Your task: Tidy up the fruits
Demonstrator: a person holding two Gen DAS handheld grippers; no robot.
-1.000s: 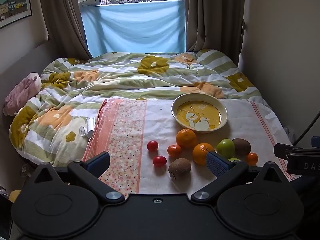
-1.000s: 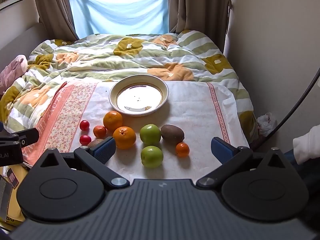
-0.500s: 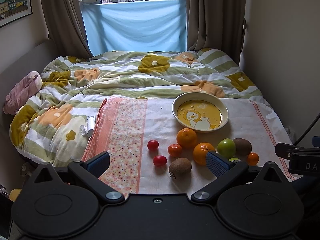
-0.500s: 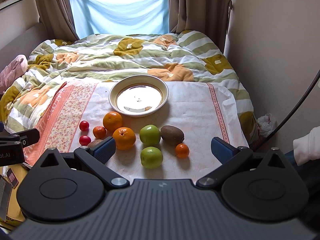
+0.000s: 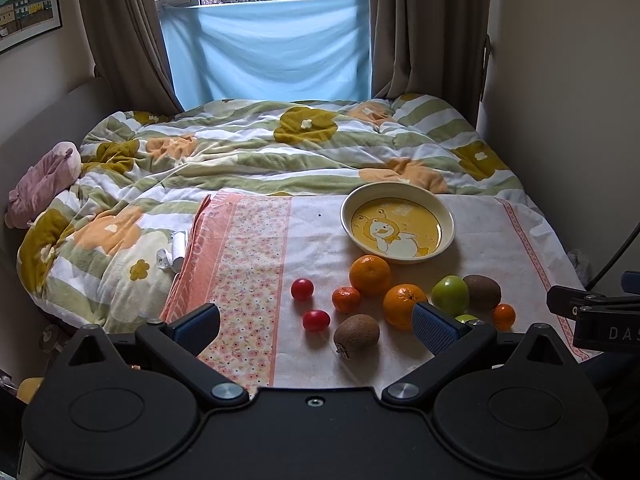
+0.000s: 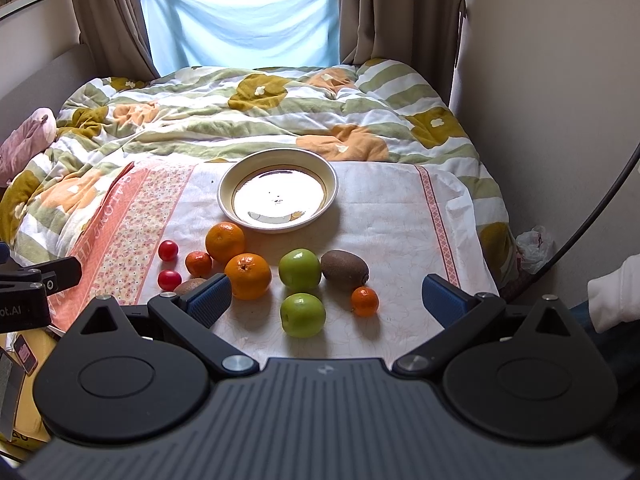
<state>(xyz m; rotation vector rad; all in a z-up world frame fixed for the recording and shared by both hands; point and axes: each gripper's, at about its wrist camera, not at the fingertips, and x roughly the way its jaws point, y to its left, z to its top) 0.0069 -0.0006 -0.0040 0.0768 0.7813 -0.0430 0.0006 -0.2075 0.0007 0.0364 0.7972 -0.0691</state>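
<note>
A cream plate (image 5: 448, 222) (image 6: 330, 176) with a yellow duck picture stands empty on a white cloth. In front of it lie two oranges (image 5: 370, 275) (image 6: 247, 276), two green apples (image 6: 302, 314) (image 5: 450, 295), two kiwis (image 5: 356, 335) (image 6: 344, 268), two small mandarins (image 6: 365, 301) (image 5: 346, 299) and two cherry tomatoes (image 5: 302, 289) (image 6: 168, 250). My left gripper (image 5: 316, 330) is open and empty, short of the fruit. My right gripper (image 6: 326, 300) is open and empty, with the near apple between its fingers in view but beyond them.
The cloth (image 5: 500, 248) lies on a bed with a flowered quilt (image 5: 260, 152). A pink soft toy (image 5: 44, 184) lies at the left. A wall (image 6: 560, 80) runs along the right. A small white object (image 5: 174, 250) lies on the quilt beside the cloth.
The left wrist view has tilted up slightly, so the fruit sits a little lower in frame. The right gripper has barely moved. Both stay open.
</note>
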